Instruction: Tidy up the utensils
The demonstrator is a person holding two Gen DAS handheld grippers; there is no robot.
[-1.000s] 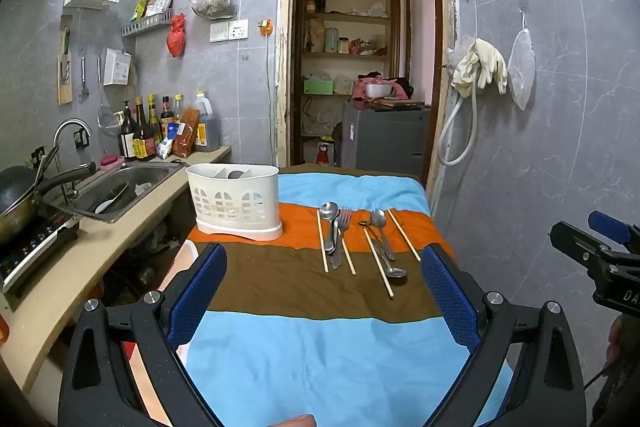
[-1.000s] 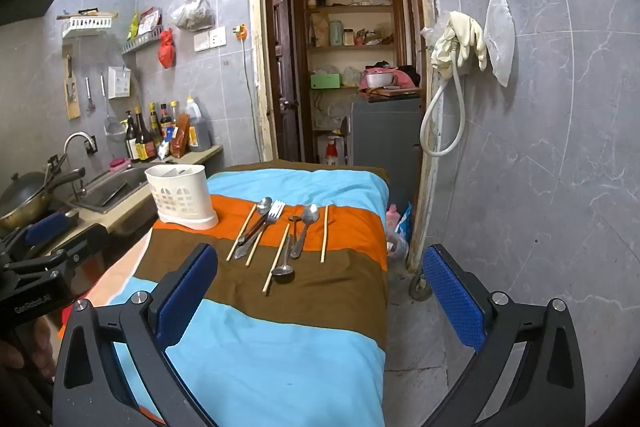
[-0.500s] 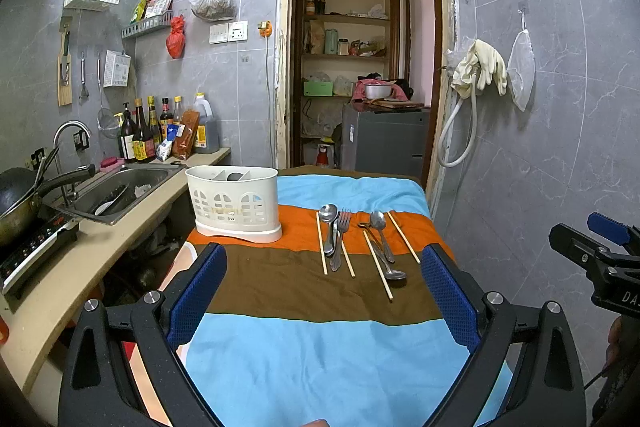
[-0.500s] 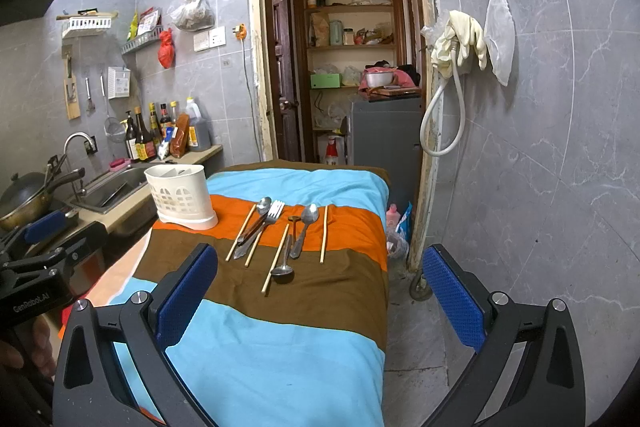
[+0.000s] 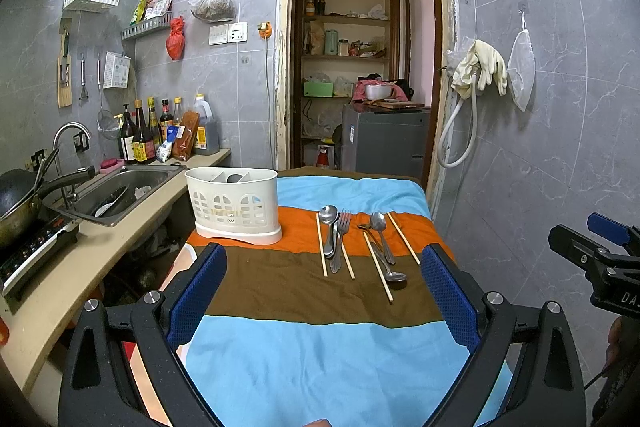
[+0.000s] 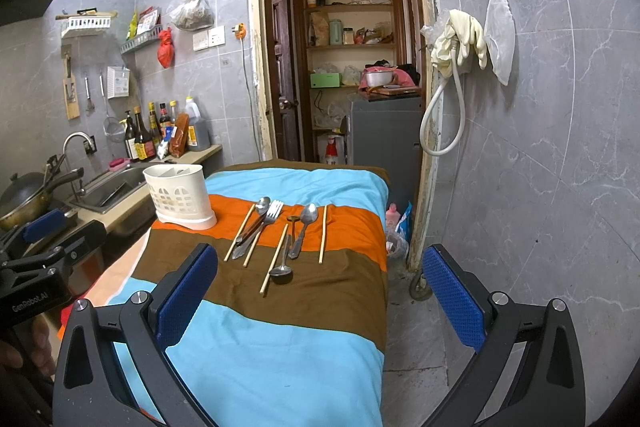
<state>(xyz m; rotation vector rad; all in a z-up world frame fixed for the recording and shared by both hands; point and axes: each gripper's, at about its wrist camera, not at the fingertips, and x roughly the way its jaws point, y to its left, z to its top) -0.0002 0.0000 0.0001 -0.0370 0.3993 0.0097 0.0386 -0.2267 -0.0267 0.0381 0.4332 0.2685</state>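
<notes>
The left gripper (image 5: 323, 291) is hovering above the near half of the table (image 5: 320, 367), its fingers (image 5: 198, 291) standing wide apart and holding nothing. The right gripper (image 6: 320, 295) is hanging over the table's right edge, fingers (image 6: 452, 295) likewise wide and empty, with one finger over the cloth and the other out over the floor (image 6: 416, 339).

The utensils are lying in a loose row across the orange and brown stripes, toward the far end of the table and nearer its right edge: a spoon (image 5: 329, 229) and fork (image 5: 340, 239) touching each other, a second spoon (image 5: 381, 233), a ladle (image 5: 386, 263) with its bowl toward the grippers, and four chopsticks (image 5: 377, 267) spread among them, the outermost one lying just beside the right edge. The holder (image 5: 234, 205) is standing upright at the far left corner, well apart from the utensils, its base close to the left edge.

The blue stripe nearest the grippers is lying bare, giving open room between the fingers and the utensils. A counter (image 5: 76, 267) with a sink (image 5: 120, 187) is running close along the table's left side; a tiled wall (image 6: 540, 147) is standing near on the right, with a strip of floor between.
</notes>
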